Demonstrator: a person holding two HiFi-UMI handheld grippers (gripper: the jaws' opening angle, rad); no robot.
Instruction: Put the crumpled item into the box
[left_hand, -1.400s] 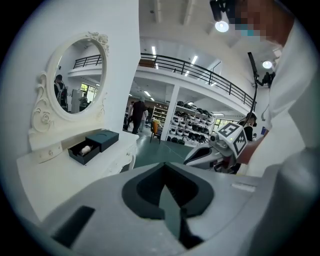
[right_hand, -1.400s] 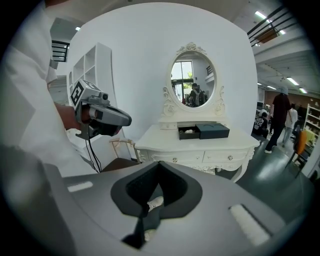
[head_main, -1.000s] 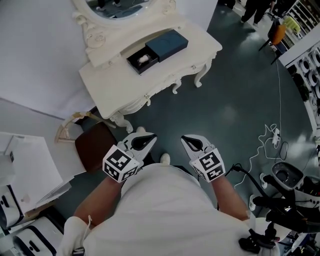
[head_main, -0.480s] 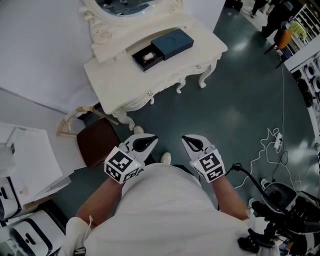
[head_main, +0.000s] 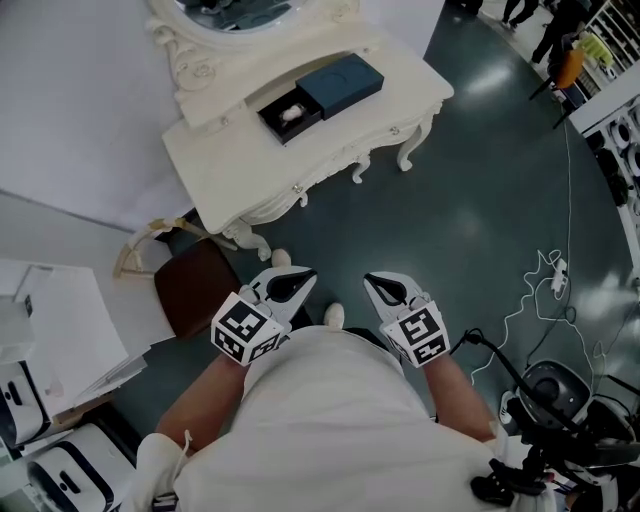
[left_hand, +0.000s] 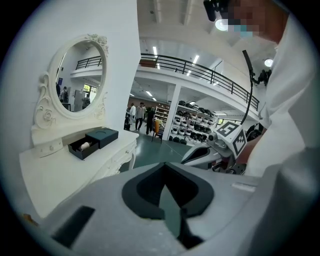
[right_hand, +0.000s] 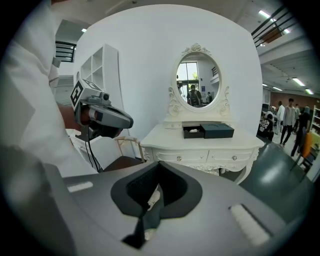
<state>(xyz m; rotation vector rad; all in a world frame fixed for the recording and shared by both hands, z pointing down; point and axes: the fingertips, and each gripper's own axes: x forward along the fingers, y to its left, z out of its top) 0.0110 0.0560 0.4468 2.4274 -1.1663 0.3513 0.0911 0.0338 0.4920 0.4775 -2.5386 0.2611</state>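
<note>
With the crumpled item (head_main: 291, 113) seemingly already in the box (head_main: 272, 122) at upper centre, I hold the left gripper (head_main: 300, 278) and right gripper (head_main: 375, 283) pressed together, empty, against my body.

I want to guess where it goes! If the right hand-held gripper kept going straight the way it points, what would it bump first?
Probably the white dressing table, at its drawer front. Only bare floor shows before it, though depth is hard to judge.

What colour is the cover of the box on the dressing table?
Dark teal blue; the cover shows best in the head view.
</note>
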